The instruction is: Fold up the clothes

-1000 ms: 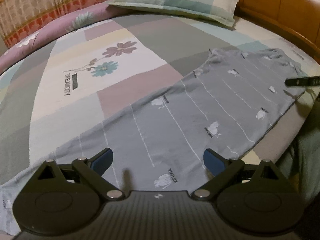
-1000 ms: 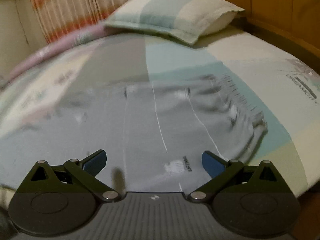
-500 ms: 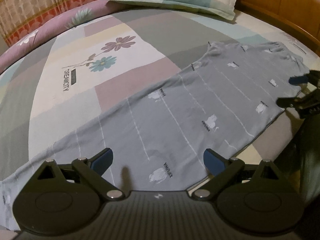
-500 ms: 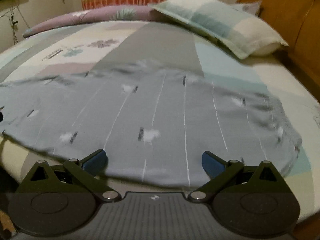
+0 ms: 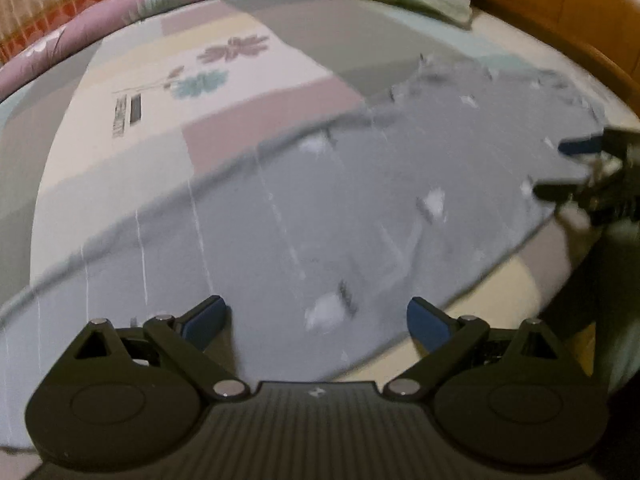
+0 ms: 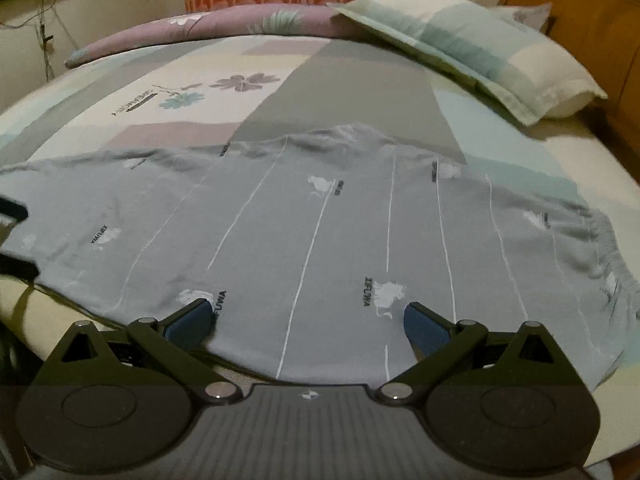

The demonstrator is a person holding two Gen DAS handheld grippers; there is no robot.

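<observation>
A grey printed garment (image 6: 320, 232) lay spread flat along the near edge of the bed (image 6: 352, 88), thin white stripes and small white motifs running across it, with what looked like a gathered waistband bunched at its right end. Whether it was a pair of pyjama trousers or a long top could not be made out. No fold showed in it.

The left tool (image 5: 318, 316) hovered low over the garment's near hem toward one end, its blue pads wide apart and holding nothing. The right tool (image 6: 306, 316) sat the same way over the hem farther along, pads apart and empty, one pad close to a printed motif.

Spread flat like this, the cloth fitted either smoothing-out ahead of a fold or a pause between folds — the views did not settle which. If the hem was to be taken, a good grip would probably mean both tools pinching at matching points on the edge, catching every layer and none of the patterned sheet beneath, then lifting evenly so the stripes stayed parallel.

The left wrist view was smeared with blur, so the garment's far edge and prints there were hard to read. The garment's left end ran out of both views, and the hem directly under each tool body was hidden. A pillow (image 6: 472, 44) lay well apart, by the wooden headboard (image 6: 600, 12).
</observation>
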